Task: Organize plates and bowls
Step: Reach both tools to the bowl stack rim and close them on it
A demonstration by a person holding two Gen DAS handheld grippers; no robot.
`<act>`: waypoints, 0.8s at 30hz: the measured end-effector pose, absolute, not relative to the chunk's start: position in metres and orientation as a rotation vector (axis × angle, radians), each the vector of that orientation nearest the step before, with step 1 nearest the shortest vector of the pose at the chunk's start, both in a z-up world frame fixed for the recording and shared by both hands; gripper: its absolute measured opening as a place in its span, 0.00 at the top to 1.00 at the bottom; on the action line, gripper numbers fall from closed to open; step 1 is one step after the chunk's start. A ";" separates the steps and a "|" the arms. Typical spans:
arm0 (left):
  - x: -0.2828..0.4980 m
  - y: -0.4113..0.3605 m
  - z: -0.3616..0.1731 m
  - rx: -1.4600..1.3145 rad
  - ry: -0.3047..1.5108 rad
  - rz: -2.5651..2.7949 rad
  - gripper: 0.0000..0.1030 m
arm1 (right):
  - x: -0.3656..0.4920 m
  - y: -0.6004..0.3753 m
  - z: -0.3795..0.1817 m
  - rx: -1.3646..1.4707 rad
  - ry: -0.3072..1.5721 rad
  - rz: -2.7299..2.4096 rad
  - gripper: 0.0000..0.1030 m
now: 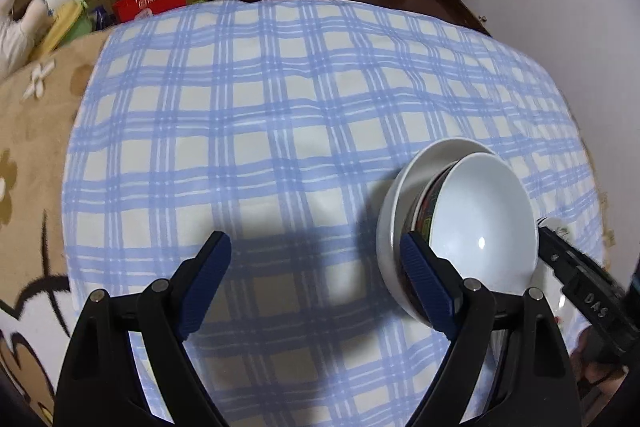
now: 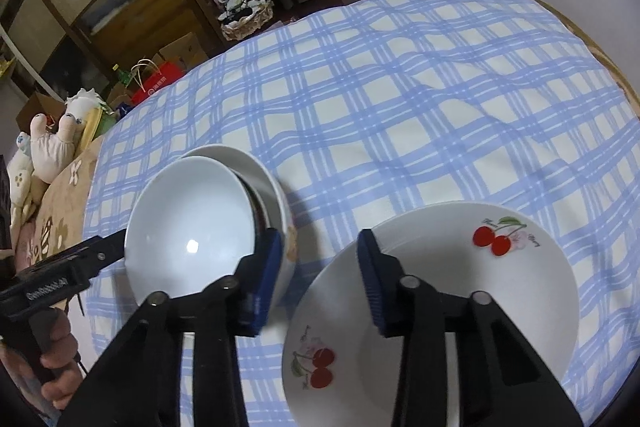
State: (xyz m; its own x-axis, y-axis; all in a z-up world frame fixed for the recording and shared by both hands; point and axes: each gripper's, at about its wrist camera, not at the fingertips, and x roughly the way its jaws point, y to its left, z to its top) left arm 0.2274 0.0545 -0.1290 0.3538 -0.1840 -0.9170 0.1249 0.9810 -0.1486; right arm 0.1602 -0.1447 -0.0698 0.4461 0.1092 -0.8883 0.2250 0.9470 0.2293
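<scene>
Both grippers hover low over the blue plaid cloth point(image 1: 280, 99), fingers spread wide on each, nothing between them. The left gripper point(image 1: 316, 283) sits just left of the bowl stack, its right finger right by the stack's rim. The right gripper point(image 2: 320, 279) sits between that stack and the cherry plate point(image 2: 480, 267). Stack: a white bowl point(image 2: 192, 227) tilted inside a dark-patterned bowl point(image 1: 424, 215), inside another white bowl point(image 2: 256, 167). The plate holds nothing.
</scene>
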 end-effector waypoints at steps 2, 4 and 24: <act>0.227 0.050 -0.129 -0.019 1.181 -0.192 0.21 | 0.160 -0.142 -0.069 0.323 1.113 -0.078 0.65; 0.226 0.048 -0.128 -0.026 1.176 -0.225 0.34 | 0.161 -0.141 -0.069 0.329 1.111 -0.069 0.70; 0.221 0.026 -0.129 0.000 1.167 -0.290 0.83 | 0.169 -0.128 -0.079 0.380 1.152 -0.032 0.90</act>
State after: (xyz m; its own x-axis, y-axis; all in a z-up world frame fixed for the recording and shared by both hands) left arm 0.2213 0.0264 -0.1286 0.3597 -0.2254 -0.9054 0.2252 0.9627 -0.1502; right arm 0.1693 -0.1280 -0.0789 0.4134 0.1684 -0.8948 0.2179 0.9359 0.2768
